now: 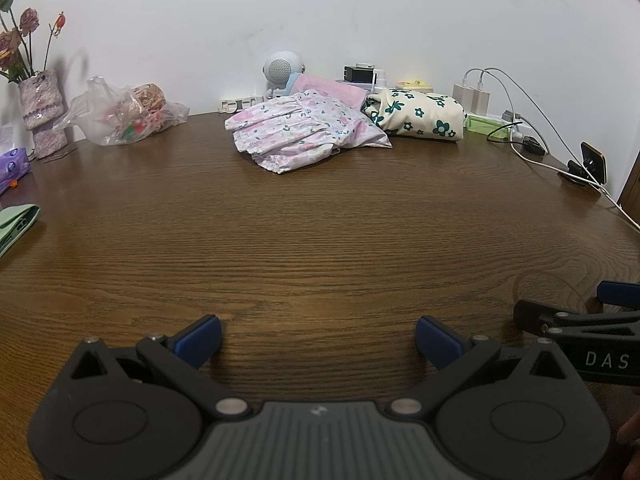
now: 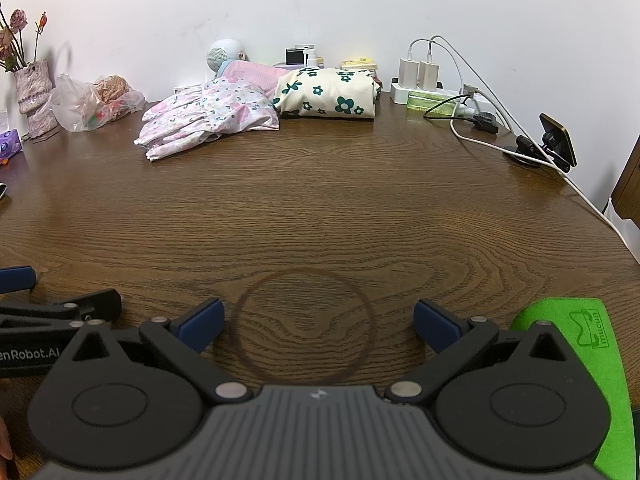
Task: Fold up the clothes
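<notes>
A pink floral garment (image 1: 304, 134) lies loosely bunched at the far side of the wooden table (image 1: 320, 240); it also shows in the right wrist view (image 2: 208, 118). A folded cream garment with dark green flowers (image 1: 416, 116) sits to its right, also in the right wrist view (image 2: 328, 94). A pink cloth (image 1: 332, 90) lies behind them. My left gripper (image 1: 318, 340) is open and empty, low over the near table. My right gripper (image 2: 319, 326) is open and empty, beside the left one.
A vase of dried flowers (image 1: 40, 112) and a plastic bag (image 1: 124, 114) stand at the back left. A power strip with chargers and cables (image 2: 436, 88) and a phone on a stand (image 2: 556, 140) are at the back right. A green mat (image 2: 580, 360) lies under my right gripper.
</notes>
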A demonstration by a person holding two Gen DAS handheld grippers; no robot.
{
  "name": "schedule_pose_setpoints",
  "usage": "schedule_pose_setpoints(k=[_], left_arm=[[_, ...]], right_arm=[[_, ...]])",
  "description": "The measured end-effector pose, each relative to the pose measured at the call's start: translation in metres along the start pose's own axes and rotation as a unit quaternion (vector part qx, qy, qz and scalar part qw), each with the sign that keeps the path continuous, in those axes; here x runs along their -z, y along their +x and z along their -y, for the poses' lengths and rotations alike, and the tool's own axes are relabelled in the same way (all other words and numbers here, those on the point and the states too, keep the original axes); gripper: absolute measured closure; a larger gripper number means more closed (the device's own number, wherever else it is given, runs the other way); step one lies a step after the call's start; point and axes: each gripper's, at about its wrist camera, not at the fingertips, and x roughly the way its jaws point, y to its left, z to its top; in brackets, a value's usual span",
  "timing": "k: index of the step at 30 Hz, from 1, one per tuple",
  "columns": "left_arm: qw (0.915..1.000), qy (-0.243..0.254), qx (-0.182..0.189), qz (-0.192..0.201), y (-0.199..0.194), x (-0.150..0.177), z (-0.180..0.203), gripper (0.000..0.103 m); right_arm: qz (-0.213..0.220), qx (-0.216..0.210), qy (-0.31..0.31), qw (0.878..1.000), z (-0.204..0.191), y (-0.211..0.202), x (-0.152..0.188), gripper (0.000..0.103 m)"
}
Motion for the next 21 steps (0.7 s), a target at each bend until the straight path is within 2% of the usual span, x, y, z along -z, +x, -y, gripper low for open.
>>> schedule_pose_setpoints(k=[21], left_arm=[[1.0000, 0.001, 0.002, 0.000, -0.0001, -0.0001, -0.0010, 0.000]], right_arm=[[0.000, 0.008, 0.006, 1.000, -0.0014, 0.0012, -0.0011, 0.000]])
